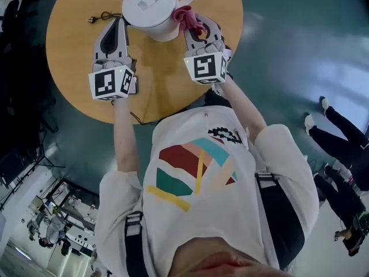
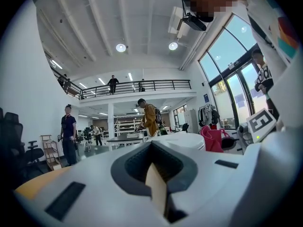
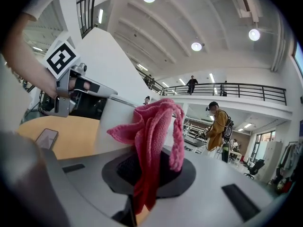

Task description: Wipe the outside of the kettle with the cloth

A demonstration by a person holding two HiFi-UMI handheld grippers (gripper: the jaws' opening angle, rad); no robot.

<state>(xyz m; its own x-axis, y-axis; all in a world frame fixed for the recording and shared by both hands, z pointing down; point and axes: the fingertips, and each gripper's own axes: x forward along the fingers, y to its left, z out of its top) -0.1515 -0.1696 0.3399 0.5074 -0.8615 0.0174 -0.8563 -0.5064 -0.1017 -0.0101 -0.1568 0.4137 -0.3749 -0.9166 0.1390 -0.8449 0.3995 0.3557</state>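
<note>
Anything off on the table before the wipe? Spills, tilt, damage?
Nothing stands out. The kettle sits upright with its lid on, no spill around it. The pink cloth is bunched in the right tongs at the kettle's side. Only loose end: a plug lying free on the table.

The kettle (image 1: pixel 151 7) stands on the table (image 1: pixel 75 22), at the side far from you. Your left gripper (image 1: pixel 119 22) is just left of it, over the table. Your right gripper (image 1: pixel 195 29) is just right of it, with the cloth (image 1: pixel 185 15) between its jaws, right beside the kettle's side. A cord (image 1: pixel 102 17) lies on the table, left of the kettle.
</note>
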